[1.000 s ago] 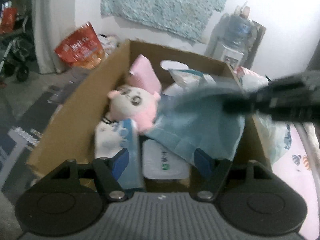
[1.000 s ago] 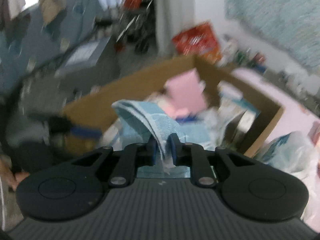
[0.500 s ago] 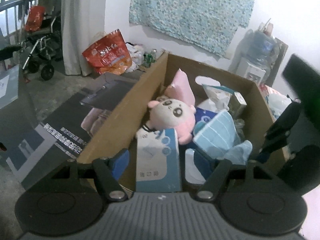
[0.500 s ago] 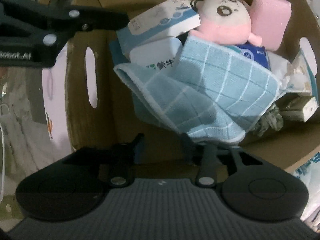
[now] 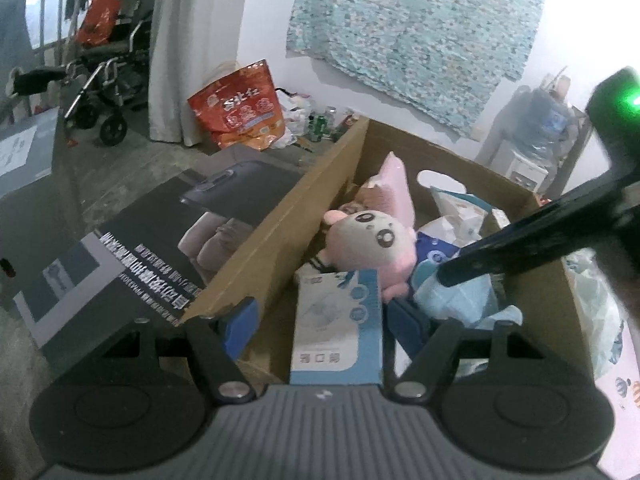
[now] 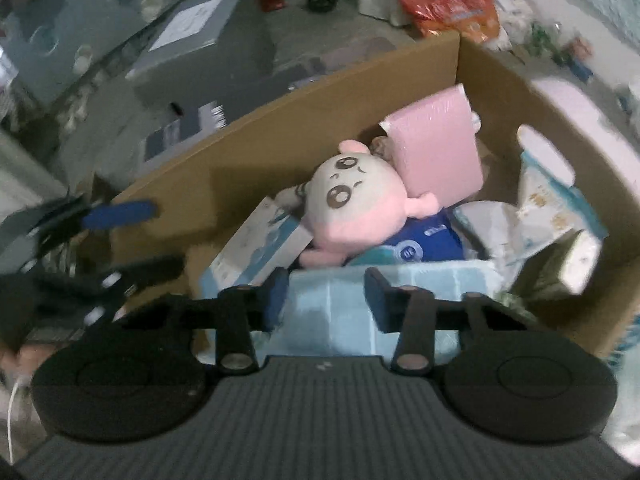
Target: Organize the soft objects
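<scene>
A cardboard box (image 5: 276,240) (image 6: 320,92) holds soft things. A pink and cream plush toy (image 5: 372,240) (image 6: 352,208) lies in the middle. A light blue checked cloth (image 5: 468,300) (image 6: 400,300) lies in the near end of the box. A pink wrapped pack (image 5: 394,184) (image 6: 436,148) leans behind the plush. My right gripper (image 6: 326,300) is open and empty just above the cloth. My left gripper (image 5: 320,320) is open and empty over the box's near end, around a blue and white tissue box (image 5: 340,320). The right gripper's finger (image 5: 520,244) crosses the left wrist view.
Tissue packs (image 6: 552,208) fill the box's far right end. A dark printed carton (image 5: 140,260) lies flat left of the box. A red bag (image 5: 240,112), a wheelchair (image 5: 108,76) and a water dispenser (image 5: 536,148) stand along the wall.
My right gripper carried the blue cloth into the box, opened and let it go. It has now drawn back above it. My left gripper pulled back slightly.
</scene>
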### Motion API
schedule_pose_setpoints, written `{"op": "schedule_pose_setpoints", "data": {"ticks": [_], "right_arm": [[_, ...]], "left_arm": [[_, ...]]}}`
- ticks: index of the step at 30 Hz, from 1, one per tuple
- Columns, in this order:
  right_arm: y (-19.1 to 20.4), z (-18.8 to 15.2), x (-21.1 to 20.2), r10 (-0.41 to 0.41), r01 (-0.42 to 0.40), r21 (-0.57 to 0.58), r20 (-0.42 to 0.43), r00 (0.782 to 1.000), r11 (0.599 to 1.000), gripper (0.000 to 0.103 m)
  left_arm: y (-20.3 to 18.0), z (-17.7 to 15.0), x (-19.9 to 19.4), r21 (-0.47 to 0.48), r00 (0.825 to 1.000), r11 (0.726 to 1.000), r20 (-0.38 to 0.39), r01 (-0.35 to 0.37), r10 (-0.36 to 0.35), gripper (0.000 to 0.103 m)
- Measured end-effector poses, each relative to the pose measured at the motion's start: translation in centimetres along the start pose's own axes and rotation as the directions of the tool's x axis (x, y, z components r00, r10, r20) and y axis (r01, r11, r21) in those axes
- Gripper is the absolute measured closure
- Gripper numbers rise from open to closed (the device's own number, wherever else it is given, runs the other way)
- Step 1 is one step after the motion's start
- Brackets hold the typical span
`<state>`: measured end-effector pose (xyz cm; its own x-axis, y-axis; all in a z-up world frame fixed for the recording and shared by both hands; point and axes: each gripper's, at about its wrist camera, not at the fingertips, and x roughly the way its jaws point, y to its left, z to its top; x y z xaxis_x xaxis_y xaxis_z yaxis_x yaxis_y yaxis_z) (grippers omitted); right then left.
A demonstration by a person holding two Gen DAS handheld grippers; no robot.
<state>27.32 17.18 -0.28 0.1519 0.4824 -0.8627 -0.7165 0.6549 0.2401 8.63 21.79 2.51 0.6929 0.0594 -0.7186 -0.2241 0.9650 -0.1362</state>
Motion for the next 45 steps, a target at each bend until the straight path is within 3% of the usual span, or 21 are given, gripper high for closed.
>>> {"op": "schedule_pose_setpoints", "data": {"ticks": [5, 12, 19, 25, 27, 28, 31, 32, 33, 35, 38, 40, 42, 45], "right_arm": [[-0.9, -0.6, 4.3, 0.003, 0.000, 0.053, -0.065, 0.998, 0.999, 0.064], [-0.6, -2.6, 3.4, 0.013, -0.003, 0.056, -0.175, 0.984, 0.998, 0.066], [2.2, -6.1, 4.8, -0.053, 0.017, -0.098, -0.375, 0.925, 0.995, 0.065], [5.3, -7.1, 7.5, -0.152, 0.027, -0.262, -0.467, 0.871, 0.965, 0.055], [6.0, -7.3, 7.8, -0.186, 0.044, -0.297, -0.466, 0.865, 0.954, 0.054], [6.2, -7.3, 7.4, -0.192, 0.053, -0.301, -0.455, 0.869, 0.952, 0.054], [6.7, -7.5, 4.3, -0.177, 0.072, -0.278, -0.376, 0.909, 0.958, 0.051], [6.8, -7.7, 2.5, -0.169, 0.081, -0.262, -0.336, 0.927, 0.962, 0.044], [6.9, -8.1, 0.5, -0.151, 0.083, -0.239, -0.281, 0.948, 0.968, 0.029], [7.1, -9.1, -3.3, -0.123, 0.091, -0.200, -0.154, 0.980, 0.975, 0.018], [7.9, -11.3, -8.7, -0.123, 0.131, -0.134, 0.067, 0.990, 0.982, 0.010], [8.6, -13.9, -11.9, -0.159, 0.176, -0.060, 0.213, 0.964, 0.983, 0.001], [9.3, -17.0, -14.4, -0.235, 0.247, 0.009, 0.345, 0.909, 0.969, 0.001], [10.2, -21.3, -16.5, -0.362, 0.326, 0.158, 0.449, 0.817, 0.932, 0.001]], "left_arm": [[0.8, -0.1, -0.1, -0.021, 1.000, 1.000, 0.002, 0.005, -0.005, 0.031], [1.0, 0.2, -0.9, -0.036, 0.999, 0.999, 0.033, 0.032, -0.031, 0.031], [0.5, 0.0, -2.1, -0.009, 0.998, 1.000, 0.065, 0.027, -0.027, 0.028], [-0.4, -0.2, -2.6, 0.021, 0.998, 1.000, 0.060, 0.017, -0.019, 0.022], [-0.5, -0.3, -2.9, 0.033, 0.998, 0.999, 0.061, 0.014, -0.016, 0.021], [-0.5, -0.3, -3.1, 0.038, 0.998, 0.999, 0.063, 0.012, -0.015, 0.019], [-0.4, -0.5, -3.9, 0.045, 0.997, 0.999, 0.077, 0.012, -0.015, 0.016], [-0.4, -0.5, -4.3, 0.047, 0.996, 0.999, 0.083, 0.016, -0.019, 0.015], [-0.4, -0.4, -4.6, 0.048, 0.996, 0.999, 0.089, 0.020, -0.025, 0.014], [-0.5, -0.4, -5.6, 0.053, 0.993, 0.998, 0.109, 0.031, -0.037, 0.010], [-1.0, -0.5, -7.0, 0.074, 0.990, 0.997, 0.131, 0.032, -0.042, 0.000], [-1.4, -0.8, -8.1, 0.090, 0.988, 0.996, 0.150, 0.017, -0.030, 0.000], [-1.9, -1.0, -8.8, 0.114, 0.989, 0.993, 0.147, 0.018, -0.035, 0.000], [-2.6, -1.5, -9.5, 0.132, 0.993, 0.991, 0.110, 0.036, -0.051, 0.000]]}}
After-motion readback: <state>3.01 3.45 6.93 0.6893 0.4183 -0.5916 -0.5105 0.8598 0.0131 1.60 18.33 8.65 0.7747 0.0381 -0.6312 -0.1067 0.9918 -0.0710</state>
